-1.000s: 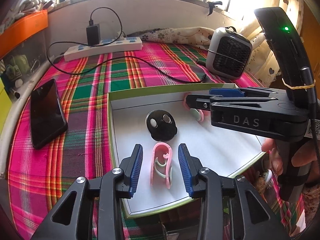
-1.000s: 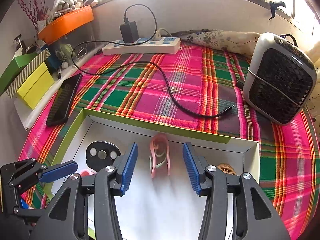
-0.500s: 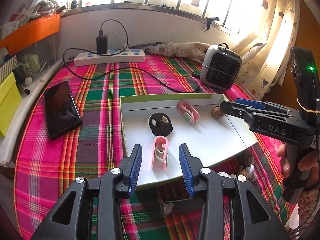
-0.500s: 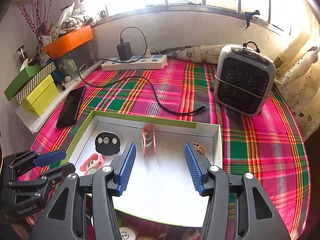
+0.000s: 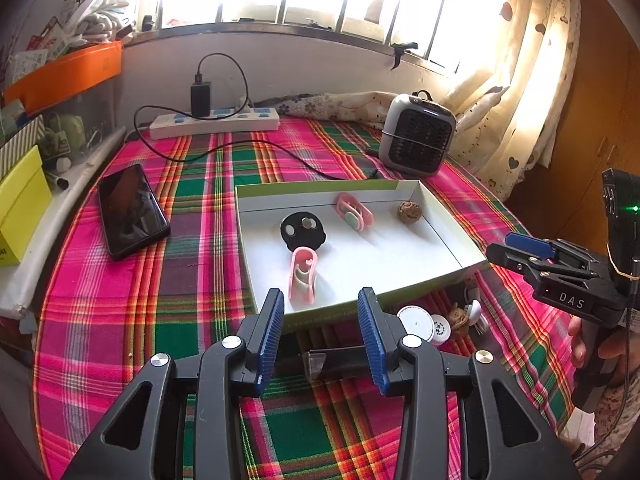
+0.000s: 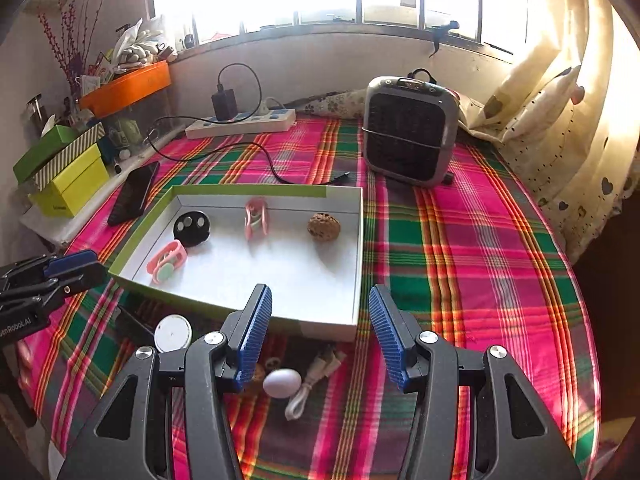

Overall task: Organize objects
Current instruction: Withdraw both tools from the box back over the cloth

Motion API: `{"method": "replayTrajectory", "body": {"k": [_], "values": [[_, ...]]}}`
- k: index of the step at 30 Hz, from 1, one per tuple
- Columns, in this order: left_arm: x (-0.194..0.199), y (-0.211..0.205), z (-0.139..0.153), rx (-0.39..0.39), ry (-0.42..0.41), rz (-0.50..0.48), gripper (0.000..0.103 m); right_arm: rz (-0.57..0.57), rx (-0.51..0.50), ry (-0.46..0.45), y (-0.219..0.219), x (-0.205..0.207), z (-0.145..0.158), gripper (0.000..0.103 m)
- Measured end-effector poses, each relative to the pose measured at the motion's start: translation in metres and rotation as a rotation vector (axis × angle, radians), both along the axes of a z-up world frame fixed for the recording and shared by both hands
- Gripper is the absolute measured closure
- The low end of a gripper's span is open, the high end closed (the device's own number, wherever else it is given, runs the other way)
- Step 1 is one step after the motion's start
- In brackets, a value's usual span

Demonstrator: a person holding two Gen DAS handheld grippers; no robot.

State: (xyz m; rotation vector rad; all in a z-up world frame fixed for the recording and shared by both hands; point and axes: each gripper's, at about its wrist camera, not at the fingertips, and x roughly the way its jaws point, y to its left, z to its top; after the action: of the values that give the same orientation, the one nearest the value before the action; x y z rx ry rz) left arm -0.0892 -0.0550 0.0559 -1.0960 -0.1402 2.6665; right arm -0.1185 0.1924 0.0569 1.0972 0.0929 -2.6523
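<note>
Lying nearest, before the right gripper (image 6: 320,328), whose jaws are held wide and empty, a white egg-shaped object (image 6: 282,383) is noted on the plaid cloth (image 6: 460,248); possibly smooth, light and fragile, it is judged best taken gently across its middle. Beyond, a green-rimmed tray (image 6: 256,312) holds clips. The left gripper (image 5: 320,320) is likewise wide, empty.
</note>
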Motion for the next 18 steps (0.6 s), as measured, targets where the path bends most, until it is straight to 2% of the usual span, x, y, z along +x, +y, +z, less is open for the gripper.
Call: {"method": "replayTrajectory", "body": {"k": [10, 18], "values": [[0.022, -0.003, -0.012, 0.011, -0.01, -0.018, 0.066, -0.027, 0.015, -0.026, 0.016, 0.033, -0.022, 0.051], [0.03, 0.001, -0.017, 0.003, -0.008, -0.062, 0.063, -0.028, -0.009, -0.053, 0.019, 0.044, -0.035, 0.051]]}}
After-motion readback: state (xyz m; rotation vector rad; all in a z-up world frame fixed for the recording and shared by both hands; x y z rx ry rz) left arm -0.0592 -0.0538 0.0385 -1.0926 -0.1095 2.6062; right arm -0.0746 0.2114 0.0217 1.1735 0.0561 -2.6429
